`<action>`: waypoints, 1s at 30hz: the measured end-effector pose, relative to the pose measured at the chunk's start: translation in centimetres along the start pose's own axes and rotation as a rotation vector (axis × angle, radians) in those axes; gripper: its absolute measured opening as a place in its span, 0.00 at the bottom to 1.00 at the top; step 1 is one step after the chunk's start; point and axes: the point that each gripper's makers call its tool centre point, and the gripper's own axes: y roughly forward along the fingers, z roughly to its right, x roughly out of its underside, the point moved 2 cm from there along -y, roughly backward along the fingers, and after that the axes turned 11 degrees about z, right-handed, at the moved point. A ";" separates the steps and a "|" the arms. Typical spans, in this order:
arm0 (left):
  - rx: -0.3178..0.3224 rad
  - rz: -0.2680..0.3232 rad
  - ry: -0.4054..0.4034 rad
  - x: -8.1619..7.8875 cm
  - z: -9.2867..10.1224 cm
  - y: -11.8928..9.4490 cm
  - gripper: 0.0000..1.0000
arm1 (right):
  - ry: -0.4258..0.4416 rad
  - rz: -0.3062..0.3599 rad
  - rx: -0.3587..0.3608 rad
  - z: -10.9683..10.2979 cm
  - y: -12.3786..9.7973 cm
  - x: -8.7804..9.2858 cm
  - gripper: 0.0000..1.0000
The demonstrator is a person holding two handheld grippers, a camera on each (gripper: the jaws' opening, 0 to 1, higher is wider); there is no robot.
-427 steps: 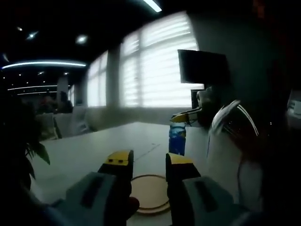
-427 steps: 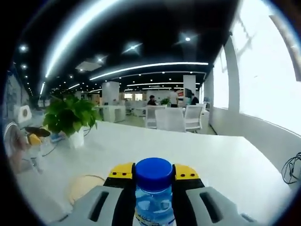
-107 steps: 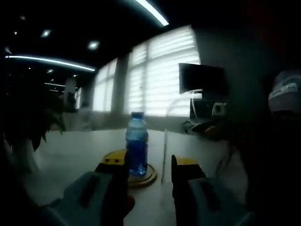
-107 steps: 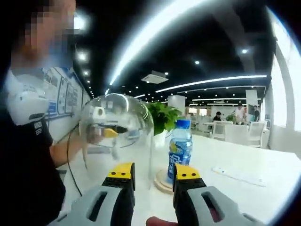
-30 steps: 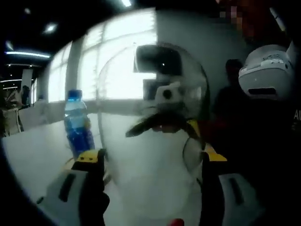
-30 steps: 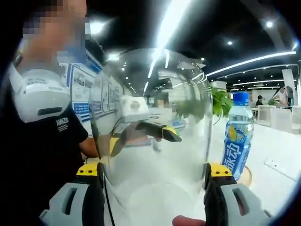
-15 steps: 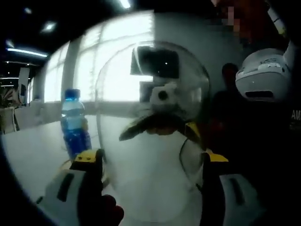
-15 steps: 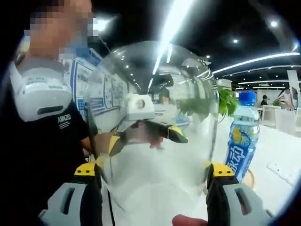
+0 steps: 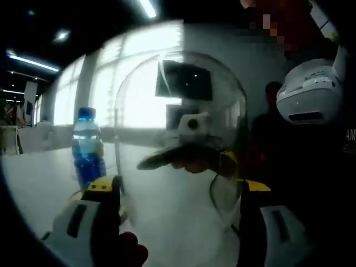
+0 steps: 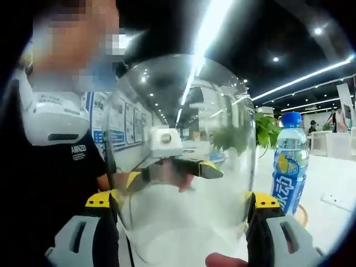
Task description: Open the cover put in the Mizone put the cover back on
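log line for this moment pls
step: cover off | glass cover between both grippers | Mizone bottle upright on wooden base, uncovered

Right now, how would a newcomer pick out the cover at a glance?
Start at the white table. The cover is the tall clear dome with a rounded top, held off the table between the two grippers, beside the blue-capped bottle. It is see-through, so the left gripper shows through its wall.

Both grippers — left gripper [image 9: 177,192], right gripper [image 10: 181,207] — spread wide, gripping from opposite sides.

White table [image 10: 334,222] with round wooden base [image 10: 303,214] under Mizone bottle [image 10: 289,169].
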 end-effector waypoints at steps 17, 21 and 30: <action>-0.005 0.034 0.009 0.1 0.5 0.2 0.77 | -0.003 0.037 0.016 -0.3 0.0 -0.1 0.89; -0.009 0.033 0.017 0.2 0.5 0.2 0.77 | -0.003 0.037 0.016 -0.2 -0.1 -0.1 0.89; -0.018 0.023 -0.008 0.5 0.3 0.2 0.78 | -0.001 0.037 0.015 -0.3 0.1 -0.1 0.89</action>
